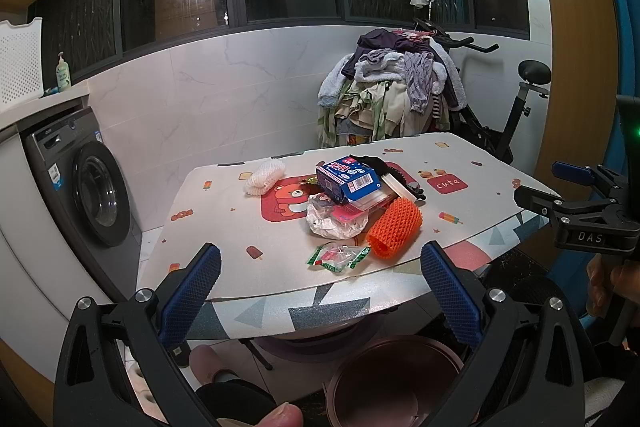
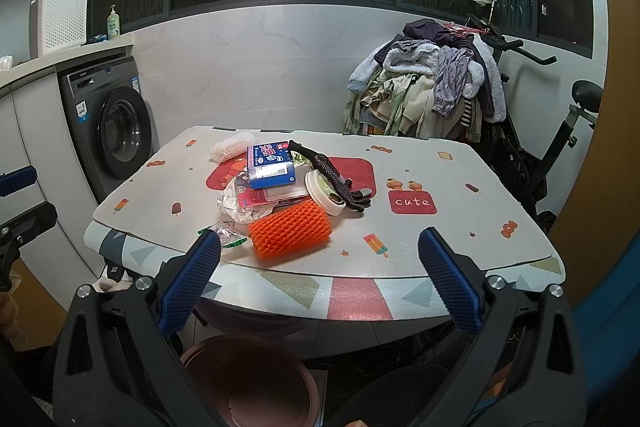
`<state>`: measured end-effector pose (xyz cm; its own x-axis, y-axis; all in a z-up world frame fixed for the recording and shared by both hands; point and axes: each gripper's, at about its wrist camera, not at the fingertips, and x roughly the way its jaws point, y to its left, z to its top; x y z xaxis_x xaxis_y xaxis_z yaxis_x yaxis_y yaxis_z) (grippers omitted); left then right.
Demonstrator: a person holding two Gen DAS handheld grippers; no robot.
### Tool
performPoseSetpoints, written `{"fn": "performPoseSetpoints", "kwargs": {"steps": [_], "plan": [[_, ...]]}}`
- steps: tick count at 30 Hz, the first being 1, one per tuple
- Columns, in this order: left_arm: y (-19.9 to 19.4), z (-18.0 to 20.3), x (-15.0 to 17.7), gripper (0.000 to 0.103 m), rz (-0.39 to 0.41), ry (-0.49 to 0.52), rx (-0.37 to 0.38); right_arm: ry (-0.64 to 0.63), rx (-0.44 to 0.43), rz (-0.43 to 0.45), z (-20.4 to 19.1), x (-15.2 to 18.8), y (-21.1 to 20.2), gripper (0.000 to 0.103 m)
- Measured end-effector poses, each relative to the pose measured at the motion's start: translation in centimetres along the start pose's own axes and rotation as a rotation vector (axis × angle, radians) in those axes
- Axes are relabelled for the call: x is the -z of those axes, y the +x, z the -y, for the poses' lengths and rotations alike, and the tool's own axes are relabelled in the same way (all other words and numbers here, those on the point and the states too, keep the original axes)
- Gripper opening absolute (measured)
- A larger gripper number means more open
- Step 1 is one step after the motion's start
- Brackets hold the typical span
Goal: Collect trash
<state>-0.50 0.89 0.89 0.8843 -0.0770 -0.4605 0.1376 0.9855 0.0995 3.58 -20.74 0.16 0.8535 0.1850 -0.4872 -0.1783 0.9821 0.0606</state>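
A pile of trash lies mid-table: an orange foam net, a blue box, a crumpled clear bag, a green-edged wrapper, a white foam net, a black glove and a white round lid. A brown bin stands on the floor below the table's near edge. My left gripper is open and empty before the table edge. My right gripper is open and empty too; it shows in the left wrist view.
The table has a cartoon-printed cover. A washing machine stands at left under a counter. An exercise bike piled with clothes stands behind the table. A tiled wall and dark windows lie beyond.
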Motion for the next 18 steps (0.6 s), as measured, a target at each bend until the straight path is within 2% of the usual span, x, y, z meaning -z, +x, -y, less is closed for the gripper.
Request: {"fn": "performPoseSetpoints", "kwargs": {"steps": [18], "plan": [[0.01, 0.06, -0.03, 0.098, -0.002, 0.000, 0.002, -0.002, 0.000, 0.003, 0.08, 0.01, 0.04, 0.097]]}}
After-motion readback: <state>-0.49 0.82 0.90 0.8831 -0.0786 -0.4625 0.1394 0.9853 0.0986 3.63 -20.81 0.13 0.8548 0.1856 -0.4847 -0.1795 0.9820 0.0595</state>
